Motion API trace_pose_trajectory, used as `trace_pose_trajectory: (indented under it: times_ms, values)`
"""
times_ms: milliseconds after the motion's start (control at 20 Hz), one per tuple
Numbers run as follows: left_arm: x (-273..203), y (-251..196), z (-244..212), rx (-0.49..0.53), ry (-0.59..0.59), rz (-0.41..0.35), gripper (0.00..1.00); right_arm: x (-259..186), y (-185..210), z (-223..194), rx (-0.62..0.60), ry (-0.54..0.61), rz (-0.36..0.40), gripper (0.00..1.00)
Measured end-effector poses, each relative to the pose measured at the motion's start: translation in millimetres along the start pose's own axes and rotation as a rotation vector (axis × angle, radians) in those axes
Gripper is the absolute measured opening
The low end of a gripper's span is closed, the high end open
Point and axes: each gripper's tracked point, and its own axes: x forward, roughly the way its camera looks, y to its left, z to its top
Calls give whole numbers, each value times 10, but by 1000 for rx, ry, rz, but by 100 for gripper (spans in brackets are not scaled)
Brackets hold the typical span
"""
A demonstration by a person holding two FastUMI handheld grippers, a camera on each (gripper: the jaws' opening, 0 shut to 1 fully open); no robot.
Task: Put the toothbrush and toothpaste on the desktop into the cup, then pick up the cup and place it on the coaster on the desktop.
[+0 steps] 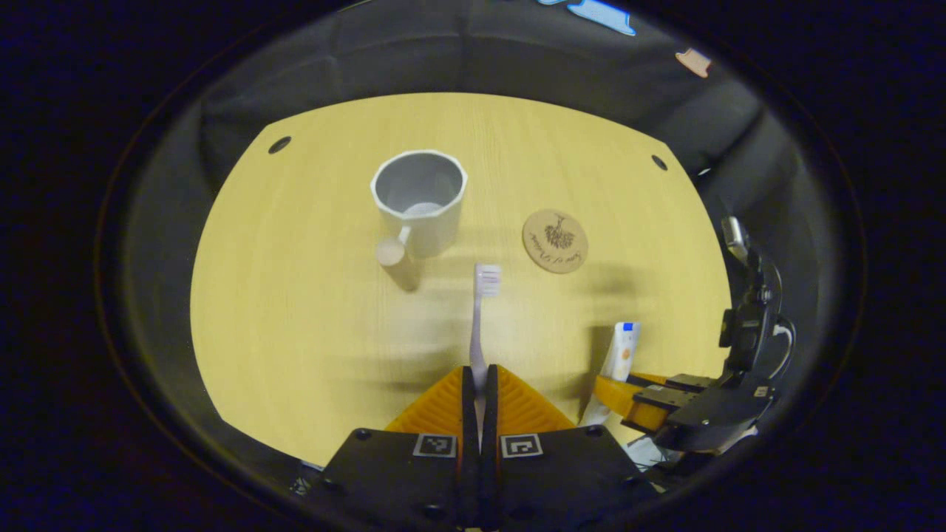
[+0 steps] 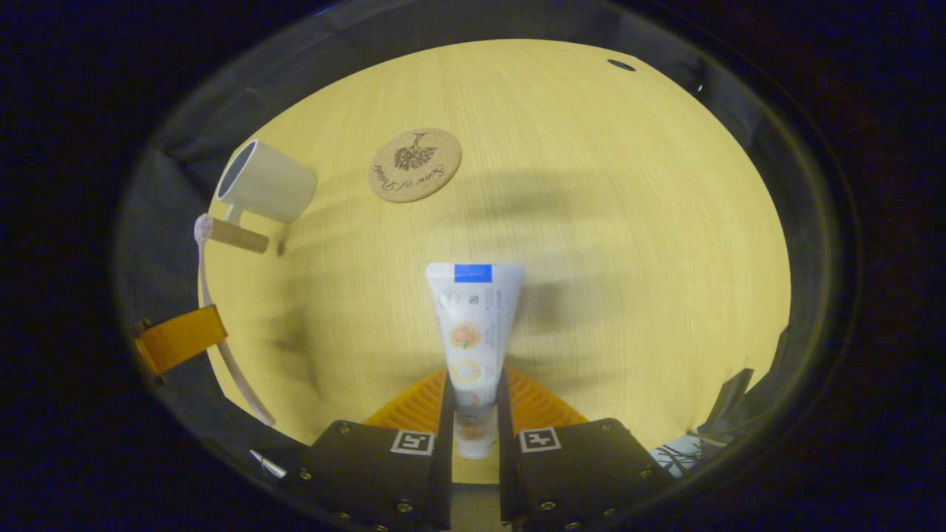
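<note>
In the left gripper view my left gripper (image 1: 480, 384) is shut on a pale toothbrush (image 1: 481, 310), whose bristle head points toward the white cup (image 1: 419, 199). The cup stands upright and empty, its wooden handle (image 1: 397, 262) facing me. A round cork coaster (image 1: 555, 241) lies to the cup's right. In the right gripper view my right gripper (image 2: 473, 391) is shut on a white toothpaste tube (image 2: 473, 325), held above the table with its flat end forward. That view also has the cup (image 2: 266, 181), the coaster (image 2: 414, 165) and the toothbrush (image 2: 222, 332) in the left gripper's fingers (image 2: 177, 338) at far left.
The light wooden table (image 1: 310, 325) has small dark holes near its far corners (image 1: 279, 144). Black cloth walls surround it. The right gripper (image 1: 628, 391) with the toothpaste (image 1: 619, 358) hovers over the table's near right edge in the left gripper view.
</note>
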Motion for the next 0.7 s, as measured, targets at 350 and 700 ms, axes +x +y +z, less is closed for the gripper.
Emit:
trace_pose_trajectory:
  times_ms: [350, 700]
  values:
    - [-336, 26, 818, 10, -137, -10, 8, 0, 5, 0, 7, 5, 6, 27]
    - [-375, 283, 1521, -4, -222, 4, 8, 5, 8, 7, 25, 15, 3, 27]
